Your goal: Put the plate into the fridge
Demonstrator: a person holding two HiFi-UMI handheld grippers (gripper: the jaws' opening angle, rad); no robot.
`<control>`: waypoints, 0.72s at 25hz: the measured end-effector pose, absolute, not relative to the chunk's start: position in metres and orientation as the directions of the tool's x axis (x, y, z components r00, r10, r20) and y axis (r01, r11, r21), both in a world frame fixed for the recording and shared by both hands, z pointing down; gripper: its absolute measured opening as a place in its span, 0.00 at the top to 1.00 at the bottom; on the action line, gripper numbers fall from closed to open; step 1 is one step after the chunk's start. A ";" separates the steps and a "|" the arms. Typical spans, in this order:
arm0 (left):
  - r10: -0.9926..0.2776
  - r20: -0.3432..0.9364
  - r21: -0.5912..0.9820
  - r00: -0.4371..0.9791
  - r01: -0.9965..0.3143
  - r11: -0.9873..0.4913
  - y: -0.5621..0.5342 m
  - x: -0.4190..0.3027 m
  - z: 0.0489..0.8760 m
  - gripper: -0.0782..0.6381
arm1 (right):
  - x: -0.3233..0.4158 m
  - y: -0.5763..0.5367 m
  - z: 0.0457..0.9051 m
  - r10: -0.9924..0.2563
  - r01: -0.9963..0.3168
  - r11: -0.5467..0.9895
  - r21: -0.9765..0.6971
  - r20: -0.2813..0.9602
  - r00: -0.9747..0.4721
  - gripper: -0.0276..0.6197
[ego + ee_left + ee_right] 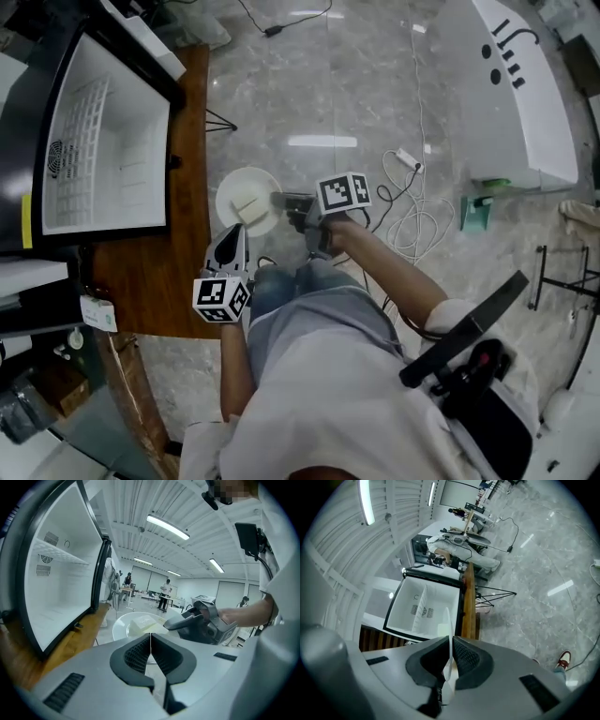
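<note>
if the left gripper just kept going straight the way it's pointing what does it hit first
Most likely the white plate, held by the right gripper, straight ahead of the left gripper and its shut tips; depth is unclear.

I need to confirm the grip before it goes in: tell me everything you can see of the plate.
The plate is round, white and shallow, and looks ceramic. It is held about level in the air over the grey floor, just outside the open fridge. The right gripper is shut on its rim, with the edge pinched between both pads. A pale rectangular block lies on it. Nothing else touches it; the left gripper is shut and empty.
</note>
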State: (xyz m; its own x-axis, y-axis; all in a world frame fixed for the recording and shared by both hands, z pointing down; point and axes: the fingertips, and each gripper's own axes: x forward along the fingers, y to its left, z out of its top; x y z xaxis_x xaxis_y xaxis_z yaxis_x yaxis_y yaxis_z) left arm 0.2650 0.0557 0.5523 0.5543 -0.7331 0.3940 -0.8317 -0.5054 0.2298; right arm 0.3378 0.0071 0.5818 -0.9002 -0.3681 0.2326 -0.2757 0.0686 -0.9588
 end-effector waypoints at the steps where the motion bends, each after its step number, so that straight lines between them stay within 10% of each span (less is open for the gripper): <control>1: -0.741 0.387 0.226 0.549 -0.835 -0.501 0.047 0.266 0.548 0.86 | 0.338 -0.003 0.579 -0.361 -0.270 0.074 -0.960 0.227 -0.905 0.92; 18: -0.913 0.192 0.173 0.360 -0.928 -0.330 -0.185 0.123 0.435 0.86 | 0.125 -0.277 0.449 -0.117 -0.105 0.211 -0.972 0.082 -0.990 0.92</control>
State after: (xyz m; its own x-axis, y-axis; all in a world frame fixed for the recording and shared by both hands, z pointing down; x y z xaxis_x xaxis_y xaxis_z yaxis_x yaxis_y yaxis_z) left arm 0.1230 -0.1852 0.4351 0.3602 -0.9129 0.1919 -0.9281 -0.3298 0.1728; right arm 0.1247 -0.2765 0.4488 -0.9897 -0.1173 0.0817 -0.1051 0.2106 -0.9719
